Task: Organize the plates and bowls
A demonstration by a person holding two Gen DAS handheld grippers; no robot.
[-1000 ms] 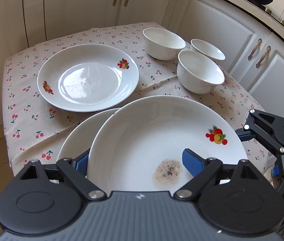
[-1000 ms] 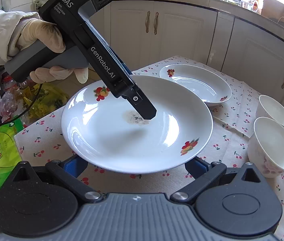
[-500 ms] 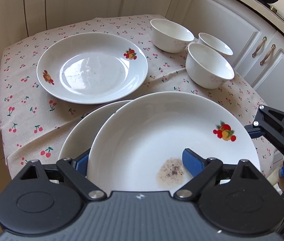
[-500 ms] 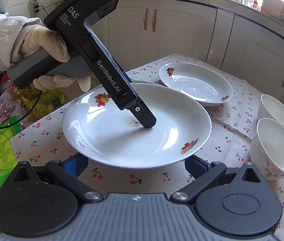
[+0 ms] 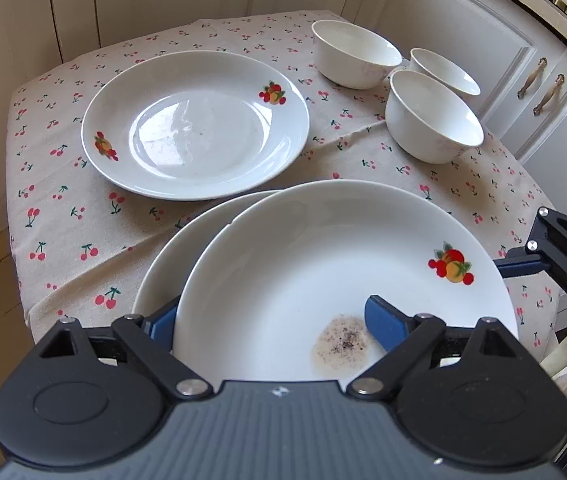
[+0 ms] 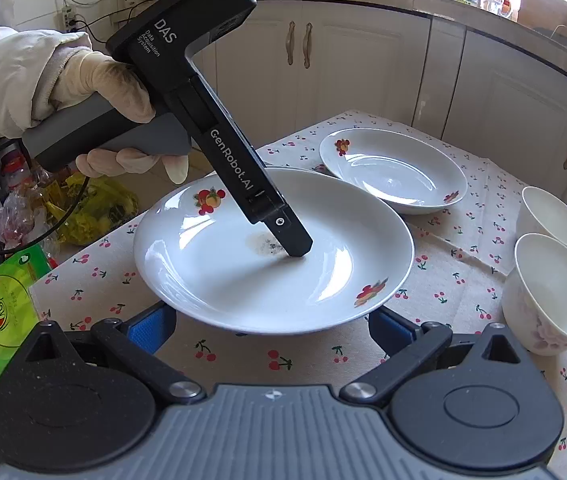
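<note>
Left wrist: 3 plates [image 5: 195, 124] [image 5: 163, 280] [image 5: 323, 272], 3 bowls [image 5: 355, 56] [image 5: 443, 72] [image 5: 435, 120] | L jaws astride top plate [image 5: 323, 272], grip unclear | R jaws wide

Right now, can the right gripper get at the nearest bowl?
Probably yes. The right gripper is open, and the nearest bowl stands just to its right on the tablecloth, with bare cloth between them. The stained plate lies ahead, off that path.

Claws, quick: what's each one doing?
Left claw: open, astride the top plate rim, not clamped.
Right claw: open, empty.
</note>
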